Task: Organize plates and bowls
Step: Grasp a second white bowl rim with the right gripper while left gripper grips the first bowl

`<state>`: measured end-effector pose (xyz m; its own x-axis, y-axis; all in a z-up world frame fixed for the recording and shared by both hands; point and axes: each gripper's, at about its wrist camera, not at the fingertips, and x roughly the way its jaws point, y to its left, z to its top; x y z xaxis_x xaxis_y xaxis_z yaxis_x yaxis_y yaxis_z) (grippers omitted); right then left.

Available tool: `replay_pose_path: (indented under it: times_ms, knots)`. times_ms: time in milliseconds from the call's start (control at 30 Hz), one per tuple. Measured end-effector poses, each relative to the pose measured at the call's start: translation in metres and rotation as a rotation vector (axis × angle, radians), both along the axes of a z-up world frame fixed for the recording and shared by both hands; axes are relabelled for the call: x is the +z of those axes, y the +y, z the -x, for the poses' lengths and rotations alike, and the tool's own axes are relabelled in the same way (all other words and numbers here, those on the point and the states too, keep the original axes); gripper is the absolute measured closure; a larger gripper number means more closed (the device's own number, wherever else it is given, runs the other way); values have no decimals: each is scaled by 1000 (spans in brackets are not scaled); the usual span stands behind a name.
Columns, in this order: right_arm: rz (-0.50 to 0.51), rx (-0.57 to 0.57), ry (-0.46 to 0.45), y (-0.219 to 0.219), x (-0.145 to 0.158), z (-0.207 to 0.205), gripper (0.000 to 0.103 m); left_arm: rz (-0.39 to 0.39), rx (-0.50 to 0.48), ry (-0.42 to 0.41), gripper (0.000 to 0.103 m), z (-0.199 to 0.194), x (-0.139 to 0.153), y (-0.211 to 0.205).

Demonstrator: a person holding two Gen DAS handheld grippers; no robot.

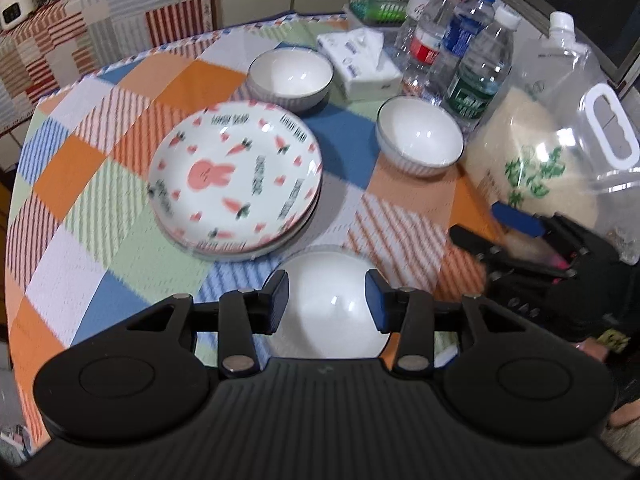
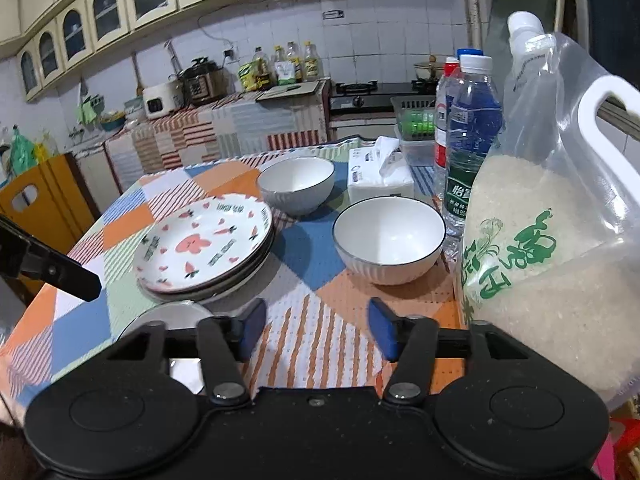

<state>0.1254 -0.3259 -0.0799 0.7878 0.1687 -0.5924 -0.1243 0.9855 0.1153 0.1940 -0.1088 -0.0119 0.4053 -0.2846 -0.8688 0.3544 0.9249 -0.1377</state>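
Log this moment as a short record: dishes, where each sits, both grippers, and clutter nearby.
plates: stack of rabbit plates, left of centre on the checked tablecloth
near bowl: white bowl seen between the open fingers of the left gripper; contact unclear
far bowl, behind the plates, beside the tissue pack
right bowl, next to the rice bag
right gripper: open, nothing between its fingers
clutter: water bottles at the back
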Motion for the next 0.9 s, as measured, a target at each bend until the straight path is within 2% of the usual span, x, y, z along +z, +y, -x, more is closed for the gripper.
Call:
replay_pose_path:
  times_ms: [133,367,633,733,800,867,900]
  knots:
    - [-19,-38,18,-4,-15,-17,35,10,-14,-62,53,-14,-5,-19]
    - [-6,-99,10,1,-42,-39,34,38,-31,-99,49,-50,-29,-46]
    - [57,-137,11,7,-73,-67,28,123,-46,-61,48,-100,-63,-71]
    - [39,-149,19,7,-80,-76,26,134,4,8,48,-120,-79,-83]
    - [40,-155,25,8,-83,-80,24,177,39,70,48,-130,-87,-90]
    - [31,-162,25,9,-86,-84,15,188,50,79,48,-137,-94,-99]
    - [18,-171,20,8,-87,-84,15,178,52,74,48,-139,-97,-104]
